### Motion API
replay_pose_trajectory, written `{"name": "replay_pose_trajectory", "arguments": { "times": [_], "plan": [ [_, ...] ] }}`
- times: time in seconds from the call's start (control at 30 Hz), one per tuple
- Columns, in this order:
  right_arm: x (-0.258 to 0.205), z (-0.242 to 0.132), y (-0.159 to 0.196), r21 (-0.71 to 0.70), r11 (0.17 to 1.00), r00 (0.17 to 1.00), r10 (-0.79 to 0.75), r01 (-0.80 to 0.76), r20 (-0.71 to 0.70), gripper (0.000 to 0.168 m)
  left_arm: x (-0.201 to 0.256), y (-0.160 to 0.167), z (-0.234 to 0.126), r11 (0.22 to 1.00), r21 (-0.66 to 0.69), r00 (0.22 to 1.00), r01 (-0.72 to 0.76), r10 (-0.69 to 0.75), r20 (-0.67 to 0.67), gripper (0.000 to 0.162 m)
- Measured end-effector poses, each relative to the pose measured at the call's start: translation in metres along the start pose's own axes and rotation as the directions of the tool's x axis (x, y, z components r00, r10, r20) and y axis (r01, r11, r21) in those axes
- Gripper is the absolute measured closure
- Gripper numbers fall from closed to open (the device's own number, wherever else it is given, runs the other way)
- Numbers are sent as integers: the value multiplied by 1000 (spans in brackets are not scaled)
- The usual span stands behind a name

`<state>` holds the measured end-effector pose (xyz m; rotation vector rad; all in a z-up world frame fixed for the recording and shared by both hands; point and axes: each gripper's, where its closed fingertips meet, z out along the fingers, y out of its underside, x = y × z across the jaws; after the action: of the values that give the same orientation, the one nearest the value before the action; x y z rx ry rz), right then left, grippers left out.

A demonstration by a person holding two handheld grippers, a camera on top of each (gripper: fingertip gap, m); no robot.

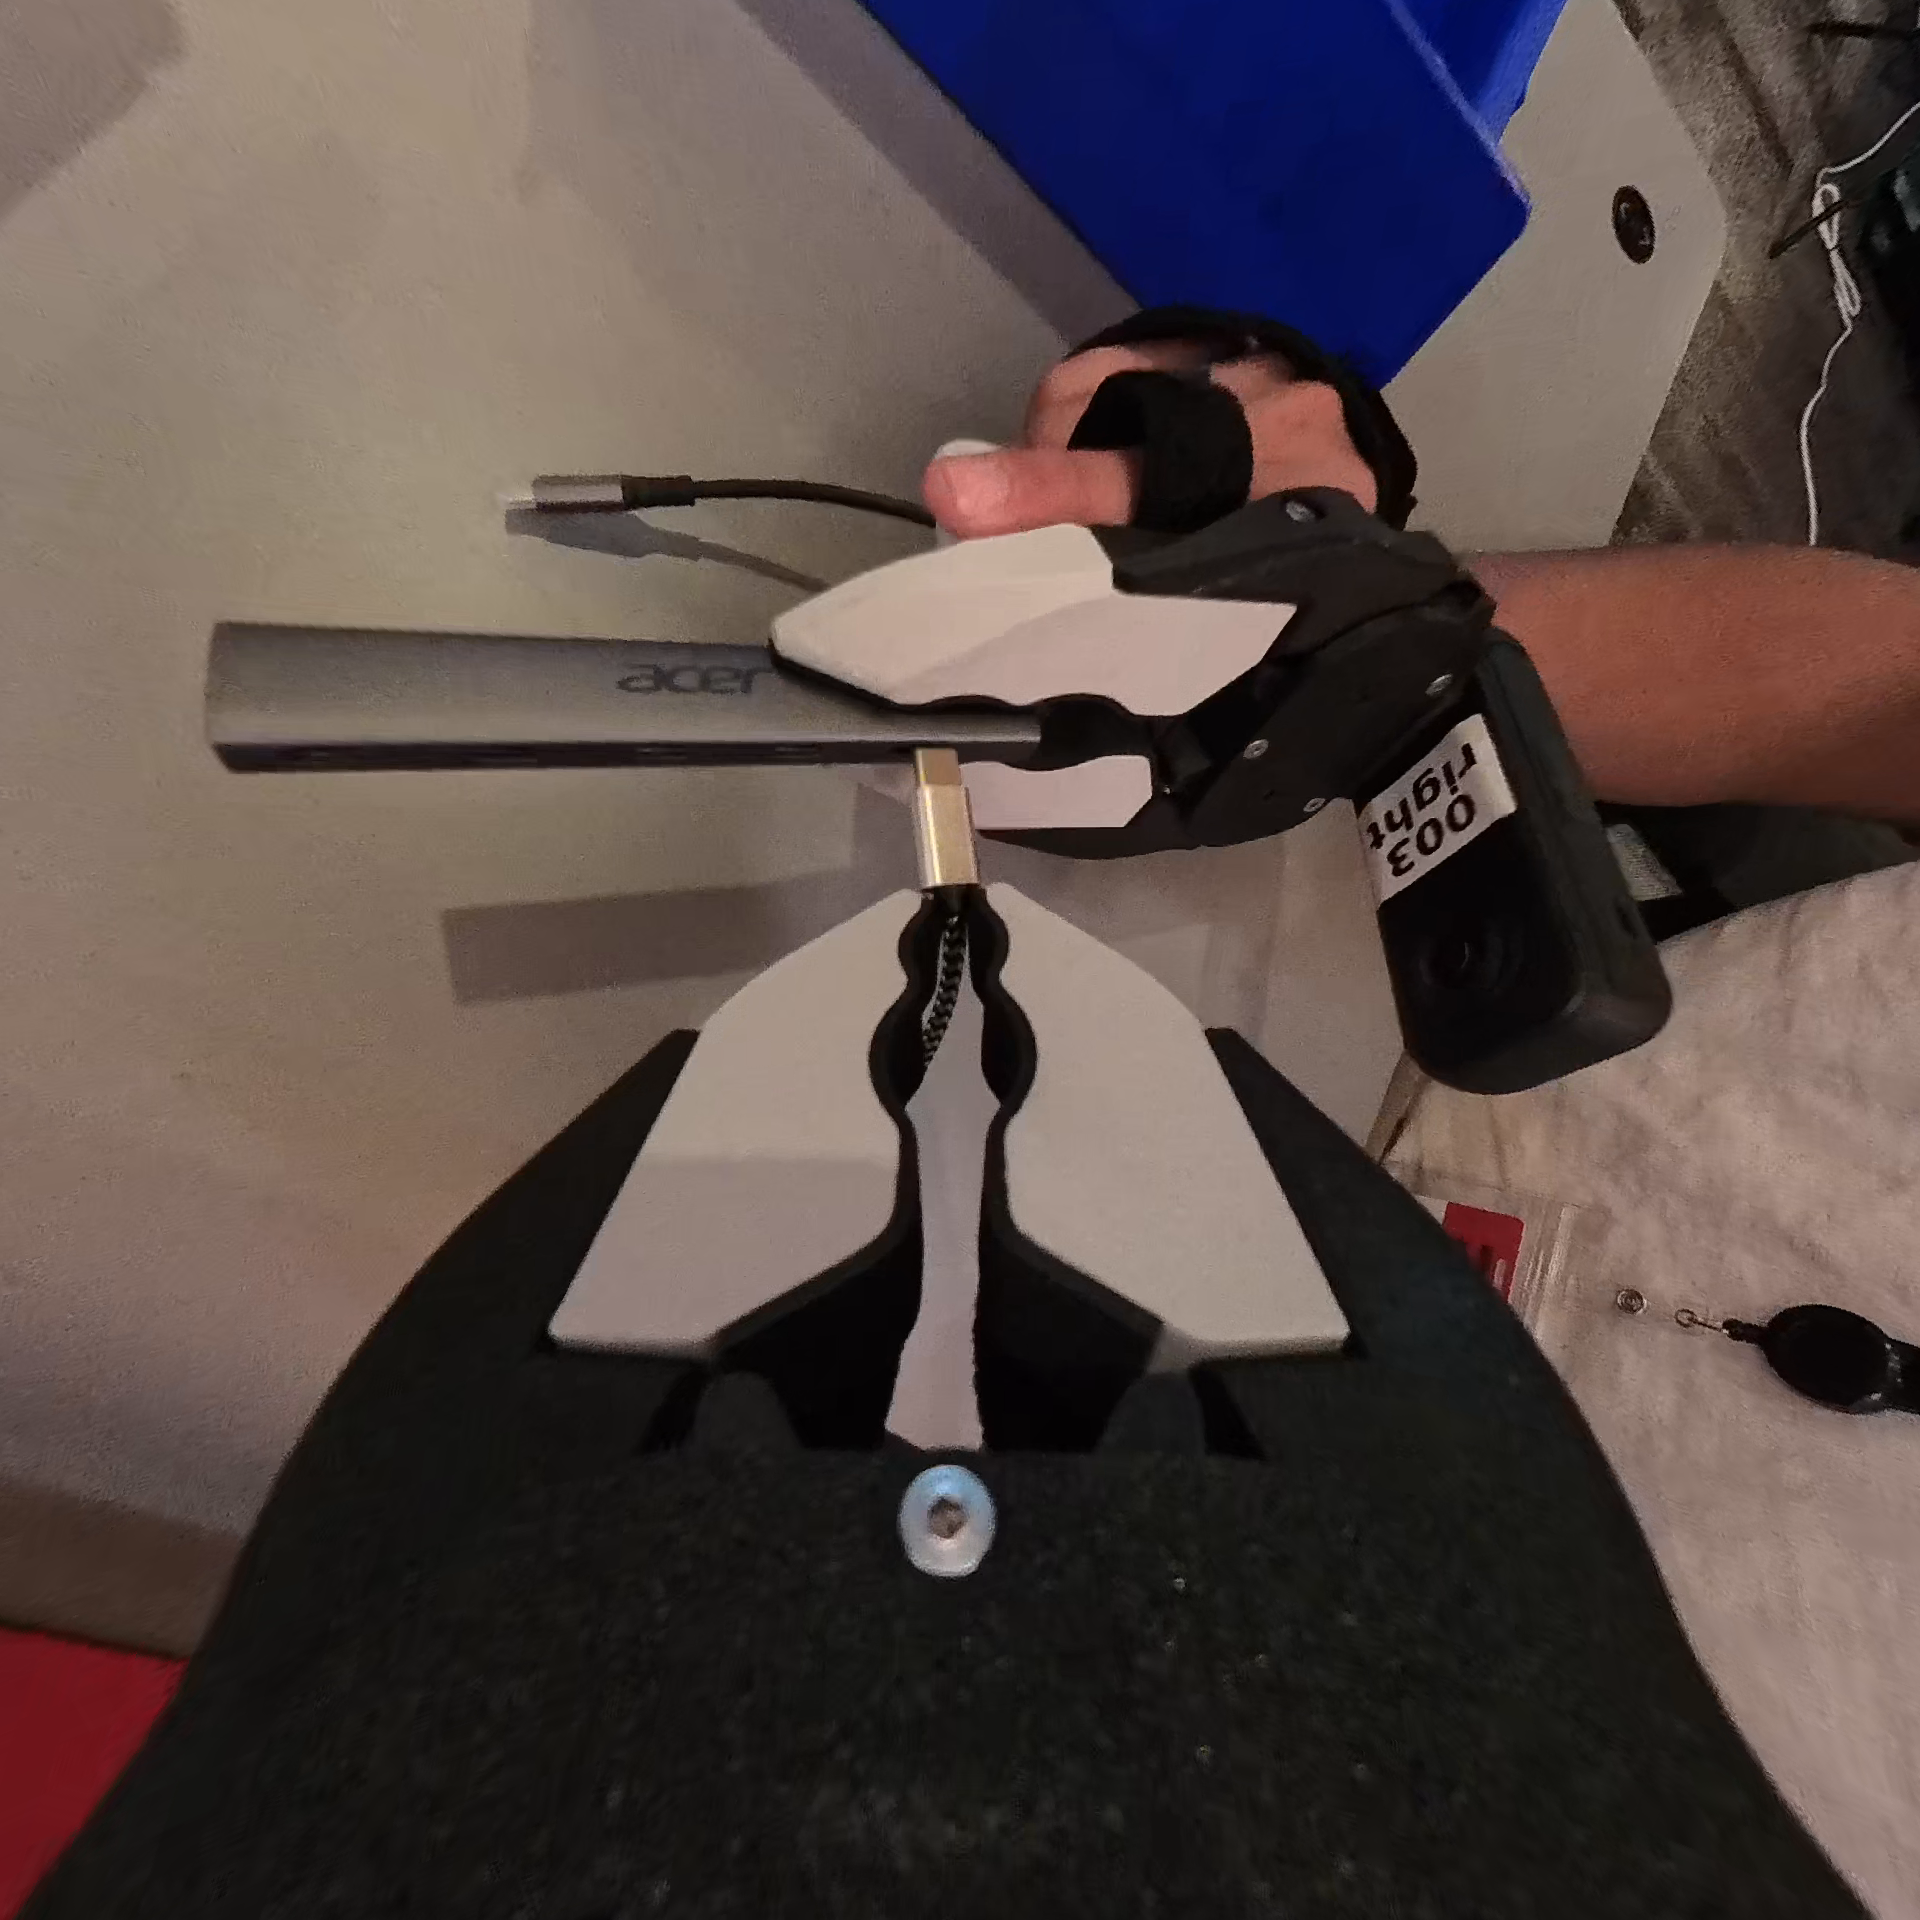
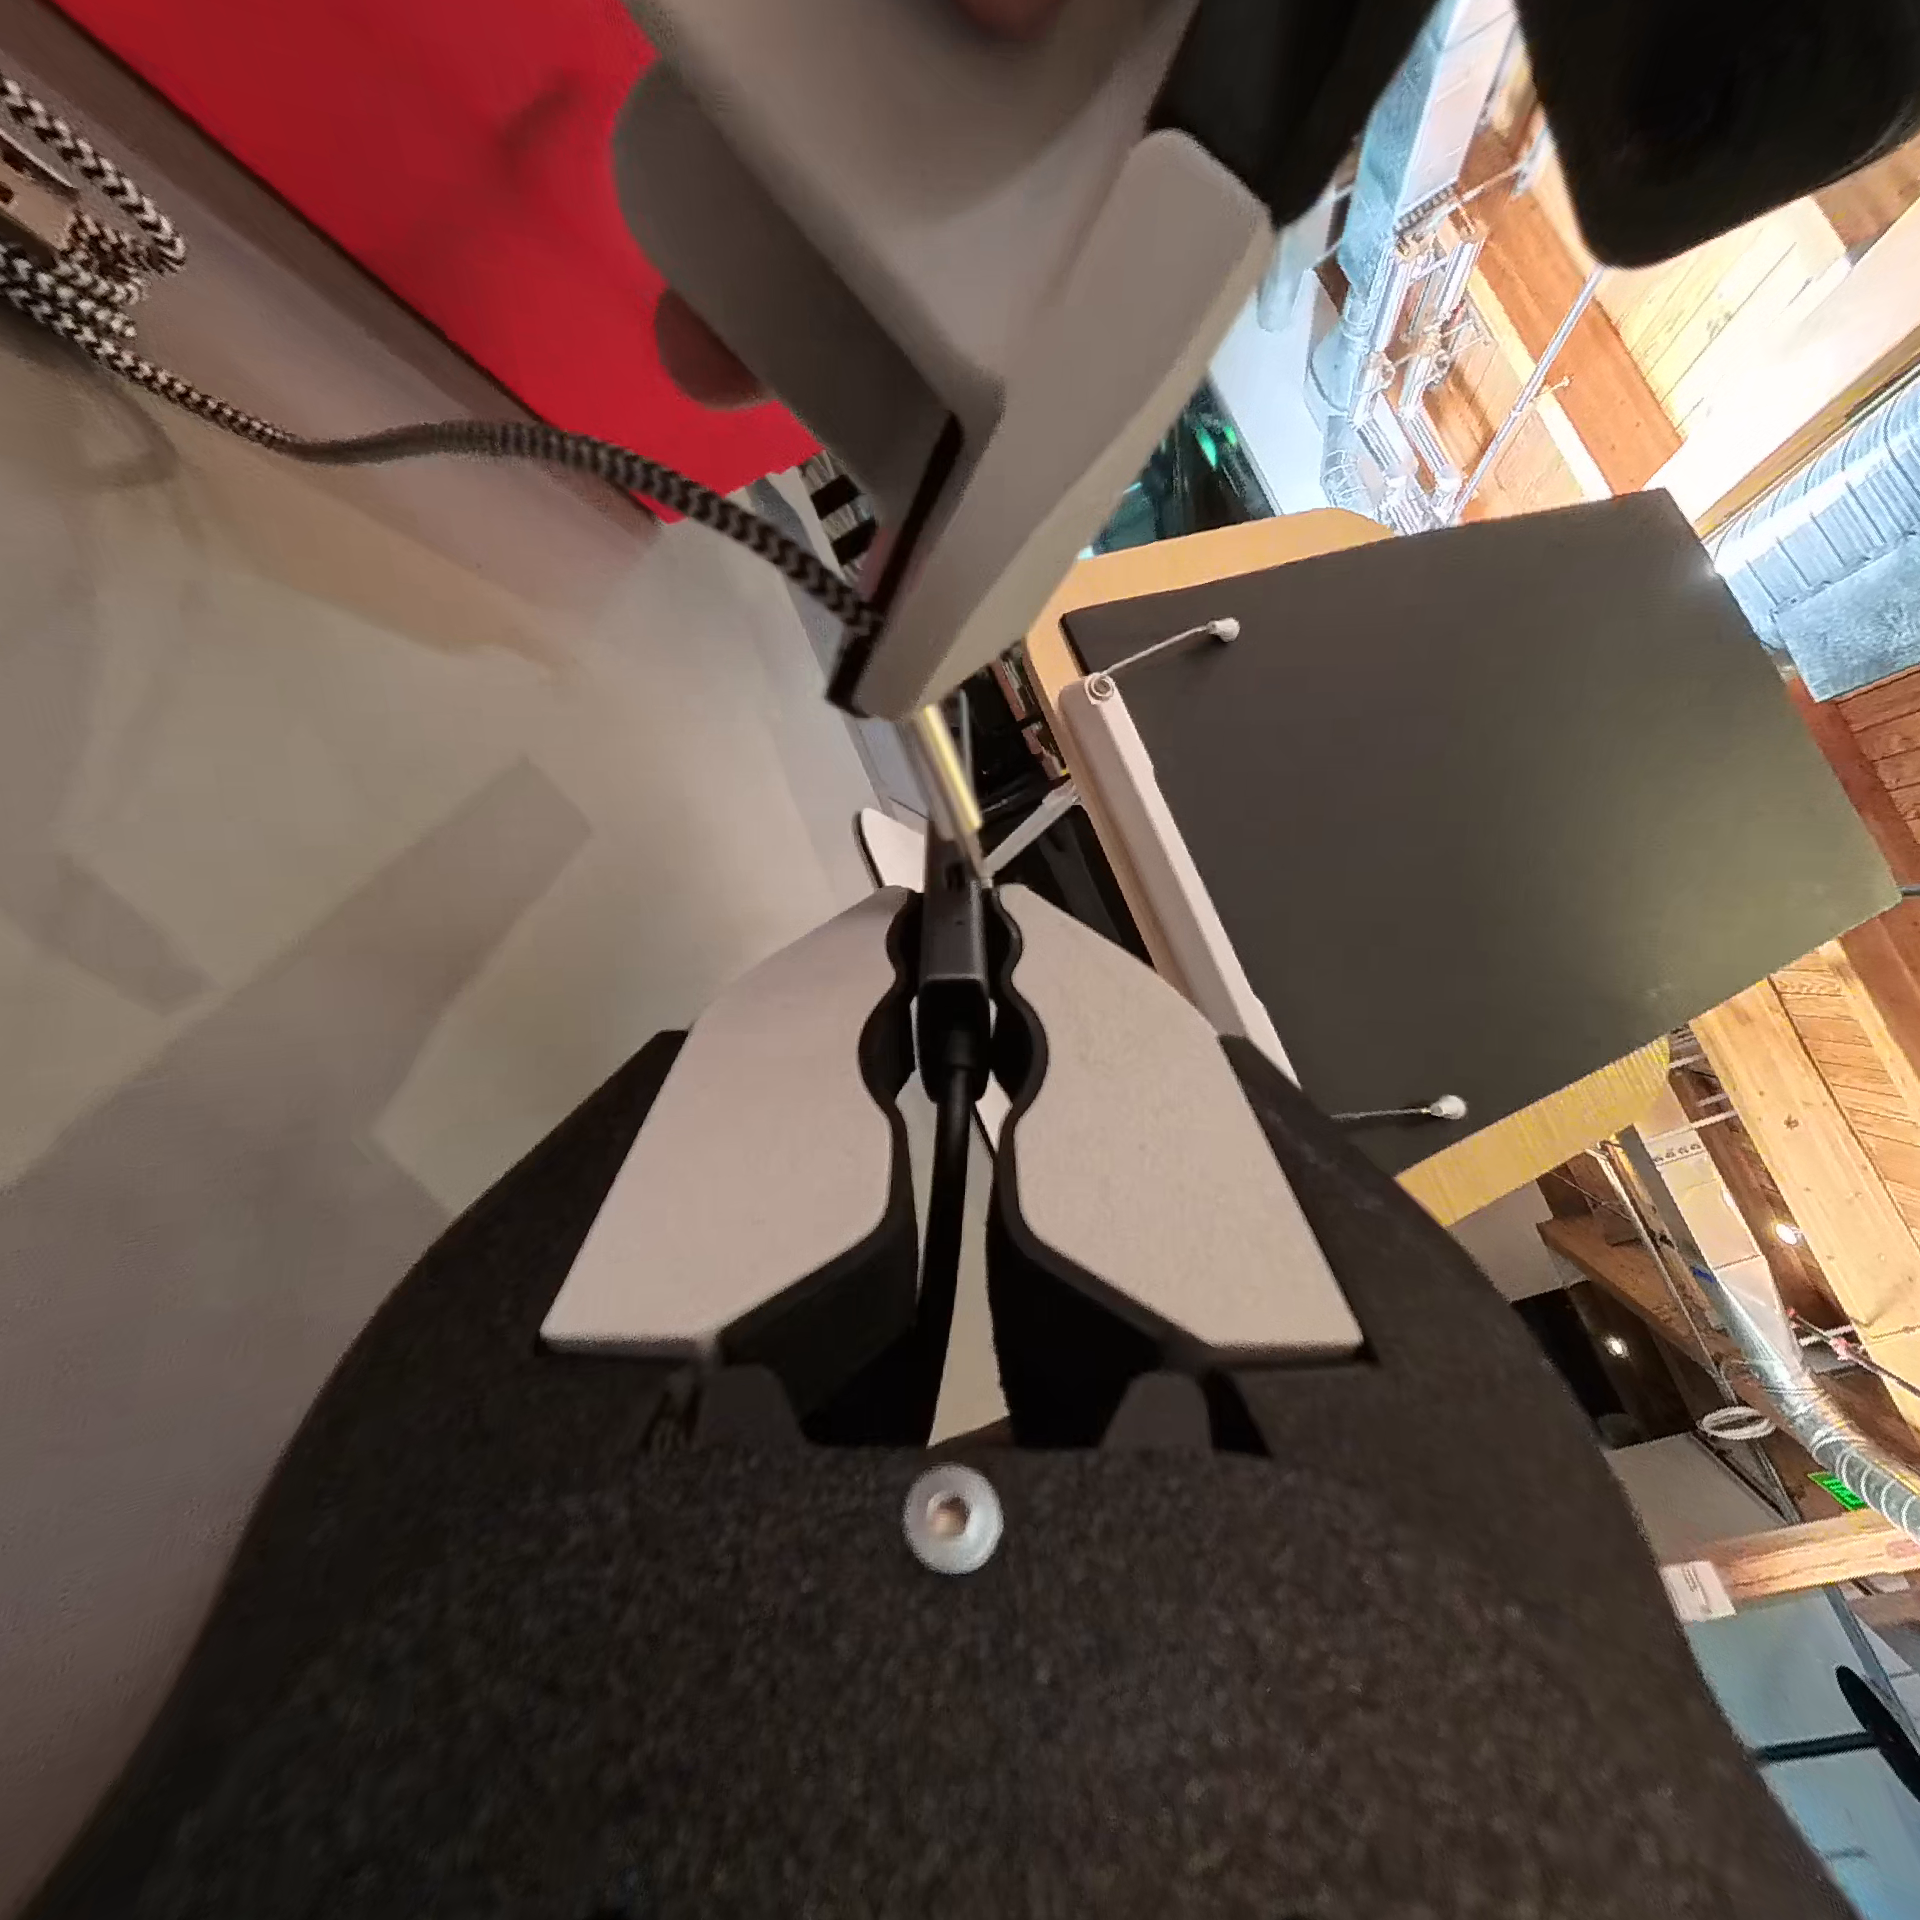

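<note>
My left gripper (image 1: 948, 906) is shut on a black-and-white braided cable (image 1: 940, 997), just behind its metal plug (image 1: 941, 831). The plug's tip meets the long side of a grey hub (image 1: 499, 691), near its right end; how deep it sits I cannot tell. My right gripper (image 1: 935, 727) is shut on that end of the hub and holds it level above the white table (image 1: 312, 312). In the right wrist view my right gripper (image 2: 951, 904) clamps the hub's end (image 2: 948, 956), and the hub's own black cable (image 2: 945, 1164) runs back between the fingers. The left gripper (image 2: 883, 665) comes in from above with the plug (image 2: 948, 774).
The hub's black lead ends in a loose plug (image 1: 582, 490) above the table. A blue bin (image 1: 1195, 156) stands at the back right. A red surface (image 2: 416, 208) lies beside the braided cable's coil (image 2: 73, 249). A black panel (image 2: 1455, 831) stands to the right. A person's hand (image 1: 1039, 468) holds the right gripper. One gripper's finger ends stand about 5 cm off the other's.
</note>
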<state>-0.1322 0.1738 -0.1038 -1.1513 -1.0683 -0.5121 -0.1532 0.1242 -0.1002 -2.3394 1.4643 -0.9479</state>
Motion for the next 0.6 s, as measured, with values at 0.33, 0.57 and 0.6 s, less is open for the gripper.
{"name": "replay_pose_trajectory", "arguments": {
  "times": [0.33, 0.57, 0.6],
  "plan": [
    [-10, -1, -7, 20, 999, 998, -49, 49, 29, 159, -4, 10, 3, 998, -67, 1000, -14, 15, 16, 157],
    [-8, 0, -5, 15, 999, 999, -32, 32, 29, 159, -3, 14, 4, 998, -64, 1000, -3, 4, 17, 157],
    [-9, 0, -5, 14, 999, 999, -34, 33, 31, 158, -3, 14, 5, 998, -63, 1000, 3, -2, 13, 157]
  ]
}}
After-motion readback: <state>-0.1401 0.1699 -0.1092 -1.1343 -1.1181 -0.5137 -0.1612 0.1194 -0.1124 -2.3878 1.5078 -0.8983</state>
